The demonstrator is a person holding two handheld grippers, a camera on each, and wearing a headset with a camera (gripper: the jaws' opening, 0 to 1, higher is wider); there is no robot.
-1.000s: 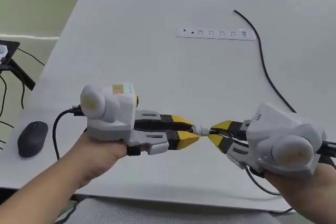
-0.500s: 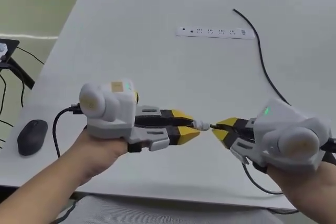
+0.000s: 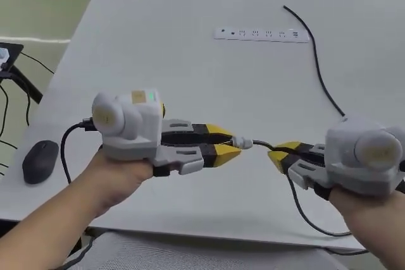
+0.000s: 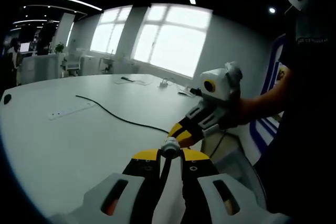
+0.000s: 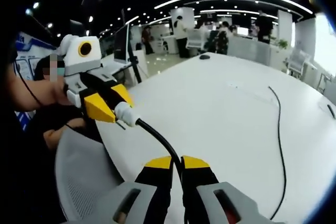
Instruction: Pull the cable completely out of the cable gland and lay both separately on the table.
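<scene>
My left gripper [image 3: 231,145] is shut on the small white cable gland [image 3: 241,143], held above the table's front part. A black cable [image 3: 260,146] runs out of the gland to my right gripper [image 3: 279,154], which is shut on it a short way to the right. In the left gripper view the gland [image 4: 170,148] sits between my jaw tips, with the right gripper [image 4: 180,132] just beyond. In the right gripper view the cable [image 5: 157,137] arcs from my shut jaws to the gland [image 5: 126,114] in the left gripper [image 5: 107,107].
A white power strip [image 3: 261,34] lies far across the white table [image 3: 190,74], with another black cable [image 3: 318,71] trailing toward the right. A dark mouse [image 3: 39,161] rests at the left edge. A grey chair [image 5: 84,182] is below the front edge.
My right gripper has drawn away to the right. The gap between the two grippers has grown, and a longer stretch of black cable now shows beyond the gland.
</scene>
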